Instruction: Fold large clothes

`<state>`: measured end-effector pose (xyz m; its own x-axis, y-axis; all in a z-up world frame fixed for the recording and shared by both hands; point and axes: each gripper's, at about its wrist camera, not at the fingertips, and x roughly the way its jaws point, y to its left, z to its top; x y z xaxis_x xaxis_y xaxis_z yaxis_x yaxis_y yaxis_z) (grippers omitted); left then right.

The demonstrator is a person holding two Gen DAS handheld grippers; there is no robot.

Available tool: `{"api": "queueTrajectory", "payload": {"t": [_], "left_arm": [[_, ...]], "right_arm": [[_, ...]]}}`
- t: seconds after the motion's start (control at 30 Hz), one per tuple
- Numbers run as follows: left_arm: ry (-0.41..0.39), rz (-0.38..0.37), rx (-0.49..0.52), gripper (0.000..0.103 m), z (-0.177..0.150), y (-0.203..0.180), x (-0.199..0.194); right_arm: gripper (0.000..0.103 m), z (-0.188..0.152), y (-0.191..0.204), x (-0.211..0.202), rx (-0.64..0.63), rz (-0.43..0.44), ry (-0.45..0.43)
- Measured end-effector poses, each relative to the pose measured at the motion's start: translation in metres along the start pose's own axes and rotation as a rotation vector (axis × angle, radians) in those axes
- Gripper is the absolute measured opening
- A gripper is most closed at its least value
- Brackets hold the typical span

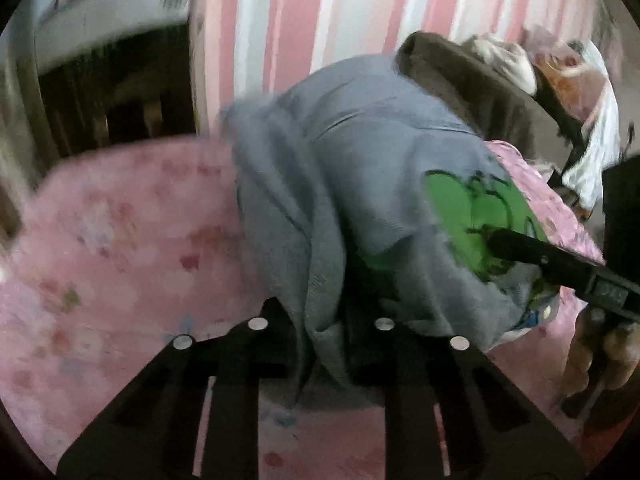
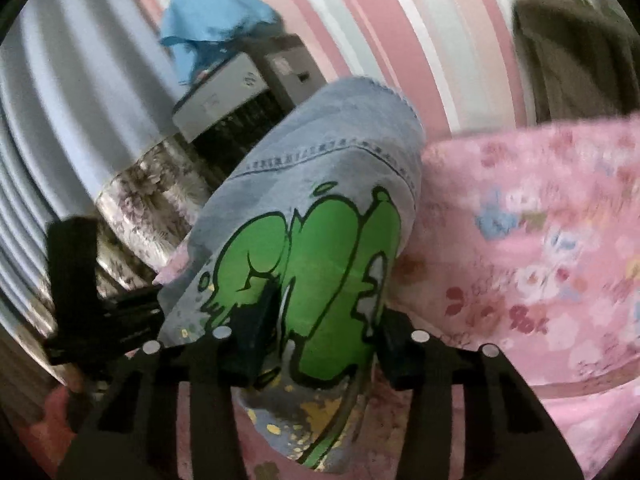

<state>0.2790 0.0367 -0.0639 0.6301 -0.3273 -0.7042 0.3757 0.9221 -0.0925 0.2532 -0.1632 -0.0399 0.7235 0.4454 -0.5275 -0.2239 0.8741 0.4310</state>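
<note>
A grey-blue denim garment (image 1: 360, 152) with a green graffiti print (image 2: 320, 272) lies bunched on the pink floral bedsheet (image 1: 120, 232). In the left wrist view my left gripper (image 1: 320, 320) is shut on a thick fold of its plain grey side. My right gripper (image 2: 324, 336) has the printed part filling its jaws, both pads against the cloth. One of its black fingers (image 1: 520, 250) lies across the green print, with a hand (image 1: 600, 344) behind it. The left gripper's black body (image 2: 76, 280) shows at the left edge of the right wrist view.
A pink and white striped wall (image 1: 304, 20) stands behind the bed. A brown garment (image 1: 480, 92) and pale clothes (image 1: 508, 60) are piled at the far right. A blue cloth (image 2: 216, 20) lies on a grey box (image 2: 224, 100) past the bed's edge.
</note>
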Motion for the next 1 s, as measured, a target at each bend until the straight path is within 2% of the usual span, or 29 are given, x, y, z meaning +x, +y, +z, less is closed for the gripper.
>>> {"api": "queueTrajectory", "payload": {"t": [0.07, 0.17, 0.23, 0.3, 0.37, 0.43, 0.53, 0.57, 0.6, 0.67, 0.7, 0.73, 0.8, 0.9, 1.0], "left_arm": [[-0.048, 0.021, 0.043, 0.016, 0.002, -0.018, -0.025], [-0.099, -0.007, 0.068, 0.017, -0.003, -0.044, -0.063], [-0.117, 0.007, 0.112, 0.018, -0.016, -0.063, -0.075], [-0.079, 0.011, 0.136, 0.019, -0.034, -0.082, -0.063], [-0.004, 0.002, 0.124, 0.019, -0.056, -0.092, -0.043], [0.027, 0.02, 0.126, 0.019, -0.068, -0.096, -0.026], [-0.007, 0.027, 0.163, 0.023, -0.067, -0.102, -0.029], [-0.009, 0.022, 0.157, 0.024, -0.067, -0.101, -0.032], [-0.013, 0.026, 0.154, 0.027, -0.067, -0.1, -0.034], [-0.035, 0.062, 0.144, 0.041, -0.07, -0.096, -0.04], [-0.066, 0.116, 0.141, 0.068, -0.074, -0.098, -0.048], [-0.124, 0.176, 0.135, 0.1, -0.078, -0.1, -0.06], [-0.232, 0.222, 0.11, 0.1, -0.085, -0.098, -0.086], [-0.29, 0.224, 0.054, 0.1, -0.093, -0.095, -0.113], [-0.349, 0.317, -0.004, 0.1, -0.106, -0.097, -0.133]], "right_arm": [[0.043, 0.005, 0.007, -0.033, -0.048, 0.015, -0.041], [0.043, 0.005, 0.015, -0.073, -0.13, -0.001, -0.067], [0.043, -0.006, 0.022, -0.092, -0.231, -0.066, -0.057], [0.043, -0.021, 0.021, -0.096, -0.308, -0.13, -0.024], [0.044, -0.042, 0.014, -0.085, -0.358, -0.191, 0.034], [0.045, -0.054, -0.001, -0.078, -0.343, -0.213, 0.057], [0.05, -0.054, -0.028, -0.084, -0.208, -0.145, 0.059], [0.052, -0.052, -0.027, -0.087, -0.211, -0.163, 0.066], [0.058, -0.053, -0.025, -0.09, -0.226, -0.183, 0.063], [0.072, -0.054, -0.017, -0.102, -0.275, -0.257, 0.017], [0.089, -0.057, -0.011, -0.112, -0.297, -0.283, -0.024], [0.099, -0.06, -0.006, -0.121, -0.3, -0.296, -0.062], [0.101, -0.069, -0.002, -0.136, -0.272, -0.333, -0.12], [0.101, -0.08, 0.01, -0.151, -0.226, -0.373, -0.167], [0.101, -0.095, 0.025, -0.166, -0.227, -0.427, -0.225]]}}
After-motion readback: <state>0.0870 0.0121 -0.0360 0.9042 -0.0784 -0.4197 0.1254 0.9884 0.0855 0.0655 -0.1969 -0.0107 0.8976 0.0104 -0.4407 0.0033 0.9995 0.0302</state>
